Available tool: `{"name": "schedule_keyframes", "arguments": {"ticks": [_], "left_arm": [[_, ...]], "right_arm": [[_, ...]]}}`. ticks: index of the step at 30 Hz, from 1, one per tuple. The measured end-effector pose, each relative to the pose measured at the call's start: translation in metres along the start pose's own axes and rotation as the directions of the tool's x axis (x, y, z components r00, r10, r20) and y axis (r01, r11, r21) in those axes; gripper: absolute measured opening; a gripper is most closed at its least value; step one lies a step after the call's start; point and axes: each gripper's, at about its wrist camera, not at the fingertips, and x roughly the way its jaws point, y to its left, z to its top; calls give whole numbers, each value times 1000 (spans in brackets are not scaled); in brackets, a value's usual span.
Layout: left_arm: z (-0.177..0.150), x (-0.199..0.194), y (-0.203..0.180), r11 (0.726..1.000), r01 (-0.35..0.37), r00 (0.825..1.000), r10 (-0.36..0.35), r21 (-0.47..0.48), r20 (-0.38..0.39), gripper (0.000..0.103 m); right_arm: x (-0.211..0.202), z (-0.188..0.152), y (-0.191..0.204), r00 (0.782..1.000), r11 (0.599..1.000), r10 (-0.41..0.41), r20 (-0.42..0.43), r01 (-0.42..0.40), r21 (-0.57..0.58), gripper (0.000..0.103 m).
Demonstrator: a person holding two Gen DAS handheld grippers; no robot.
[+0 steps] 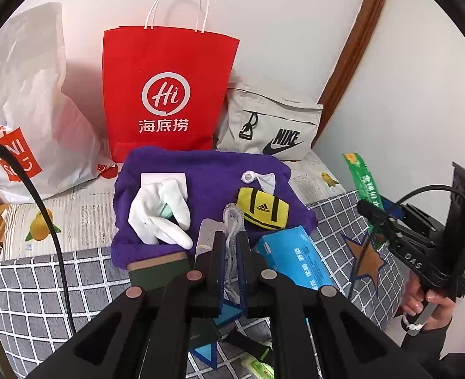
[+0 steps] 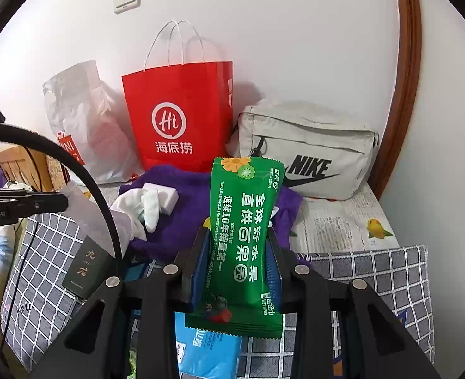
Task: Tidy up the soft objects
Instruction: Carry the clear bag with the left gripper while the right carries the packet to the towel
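Observation:
My left gripper (image 1: 231, 237) is shut on a white mesh net sleeve (image 1: 232, 221), held above the grey checked cushion (image 1: 52, 287). My right gripper (image 2: 238, 237) is shut on a green wet-wipes packet (image 2: 245, 237), held upright; it also shows at the right of the left wrist view (image 1: 363, 183). A purple knit cloth (image 1: 207, 173) lies ahead with white gloves (image 1: 159, 214), a white foam block (image 1: 164, 178), a yellow Adidas pouch (image 1: 262, 208) and a small white piece (image 1: 259, 178) on it.
A red paper bag (image 1: 166, 94), a white plastic bag (image 1: 27, 101) and a grey Nike bag (image 1: 273, 129) stand against the wall. A blue tissue pack (image 1: 295, 255) and a dark green box (image 1: 159, 270) lie on the cushion. A wooden frame (image 1: 355, 41) runs at the right.

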Motion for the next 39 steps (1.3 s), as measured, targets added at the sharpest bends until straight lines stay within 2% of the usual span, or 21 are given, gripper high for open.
{"name": "schedule_keyframes", "arguments": {"ticks": [13,39], "left_arm": [[15,32,17,1000,0,1000,-1,-28,-29,8],[55,96,34,1000,11,997,-12,-10,-76,8]], "right_arm": [[18,22,-5,999,999,37,-11,-37,-1,33],[118,39,-25,986,996,87,-140,-85,21,33]]}}
